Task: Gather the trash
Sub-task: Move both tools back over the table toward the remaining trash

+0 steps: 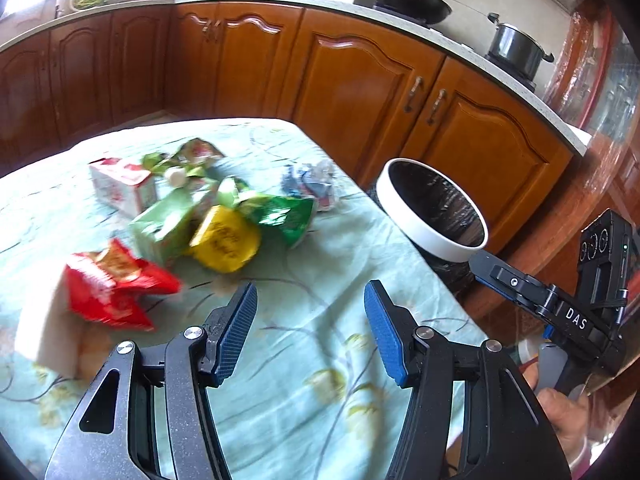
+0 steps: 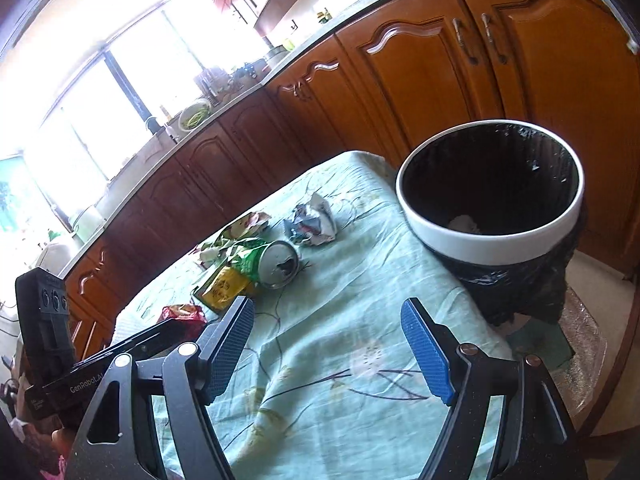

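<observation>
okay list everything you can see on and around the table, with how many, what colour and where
tablecloth: one, pale green floral, covering the table
red snack bag: one, red, near left of the pile
yellow packet: one, yellow, middle of the pile
green bag: one, green, silver inside, beside the yellow packet
cartons: two, one white and red, one green, far left of the pile
crumpled paper: one, white and blue, nearest the bin
bin: one, white rim, black liner, past the table edge
wok and pot: one each, dark, on the counter
left gripper: open, empty
right gripper: open, empty
</observation>
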Demonstrator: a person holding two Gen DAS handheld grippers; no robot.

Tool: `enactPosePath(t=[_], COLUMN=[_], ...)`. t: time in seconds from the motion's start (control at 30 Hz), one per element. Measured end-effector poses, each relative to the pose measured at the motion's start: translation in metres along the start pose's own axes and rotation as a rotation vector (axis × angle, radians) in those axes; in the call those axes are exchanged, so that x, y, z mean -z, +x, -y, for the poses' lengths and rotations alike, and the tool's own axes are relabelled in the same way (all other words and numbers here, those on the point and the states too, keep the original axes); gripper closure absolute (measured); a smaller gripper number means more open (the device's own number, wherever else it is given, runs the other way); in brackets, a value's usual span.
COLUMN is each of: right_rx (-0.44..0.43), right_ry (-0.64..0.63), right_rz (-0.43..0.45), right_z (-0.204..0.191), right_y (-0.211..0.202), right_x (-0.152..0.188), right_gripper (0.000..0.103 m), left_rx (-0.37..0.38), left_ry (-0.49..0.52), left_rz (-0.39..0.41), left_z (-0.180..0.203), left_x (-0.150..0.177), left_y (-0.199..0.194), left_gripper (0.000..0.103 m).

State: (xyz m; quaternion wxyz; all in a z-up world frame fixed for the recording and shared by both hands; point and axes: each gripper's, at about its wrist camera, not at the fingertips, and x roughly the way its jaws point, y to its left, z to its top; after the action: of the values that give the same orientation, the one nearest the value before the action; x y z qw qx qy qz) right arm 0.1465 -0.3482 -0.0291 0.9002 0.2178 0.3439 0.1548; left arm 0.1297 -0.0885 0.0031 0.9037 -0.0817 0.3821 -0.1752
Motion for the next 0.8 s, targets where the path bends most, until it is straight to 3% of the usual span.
enactPosePath(t=[0.47, 0.8], right_rx=[-0.115, -0.154], right_ry=[-0.104, -0.094], right_rz=[-0.112, -0.179], right_z=[-0.072, -0.093], right_y=[0.044, 0.094], right_x=[0.020, 0.017], right_gripper=[0.025, 0.025], left_rx=[-0.105, -0.201], left_ry=[-0.076, -0.150], left_rz=[0.065, 0.089], left_z=[-0.067, -0.121], left_x=[0.020, 0.023], left_y=[-0.054, -0.069], left_gripper=[0.046, 0.046])
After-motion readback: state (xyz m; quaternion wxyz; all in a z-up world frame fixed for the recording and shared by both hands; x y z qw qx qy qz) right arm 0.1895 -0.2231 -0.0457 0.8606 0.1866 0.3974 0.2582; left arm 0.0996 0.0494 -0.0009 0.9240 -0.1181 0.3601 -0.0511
